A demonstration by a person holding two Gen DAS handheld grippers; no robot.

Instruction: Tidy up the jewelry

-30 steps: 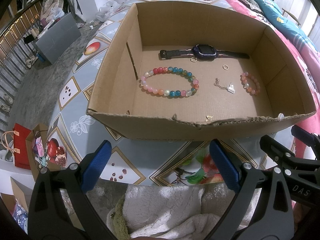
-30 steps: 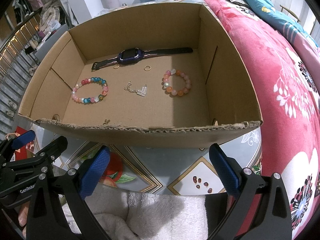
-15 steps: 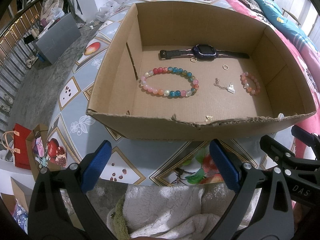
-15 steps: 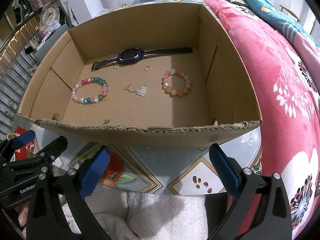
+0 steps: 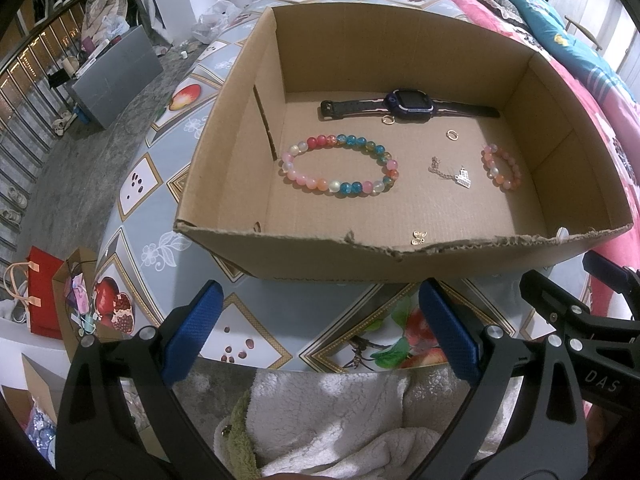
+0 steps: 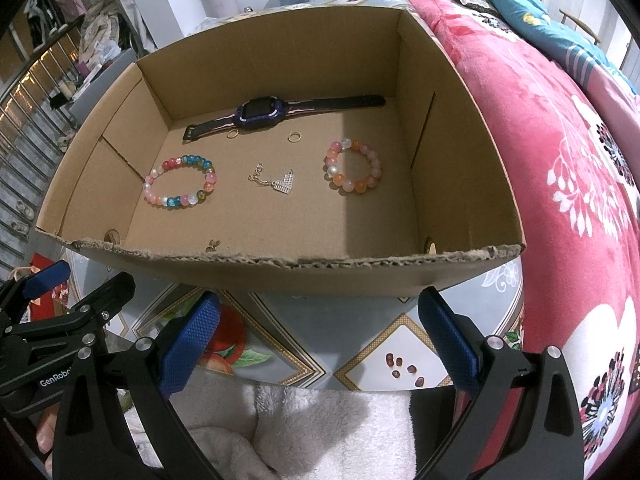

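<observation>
Before the cardboard box [image 5: 304,258], both hand-held grippers hover, seemingly level, agape.

I see a brown box [image 5: 404,60] holding a pink, blue and red bracelet [image 5: 340,165], an orange-pink bracelet [image 6: 354,167] and a purple-black watch [image 6: 264,113]. The tablecloth [image 5: 136,184] is grey with fruit prints; the blanket [image 6: 560,168] is red-floral.

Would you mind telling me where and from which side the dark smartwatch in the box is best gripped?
Grip the smartwatch at its thick purple case, coming straight down from above with the right gripper, fingers closing across the case's short width. It lies flat with straps stretched out along the box's far wall, so a side approach looks blocked, and the flat straps offer little to pinch.
</observation>
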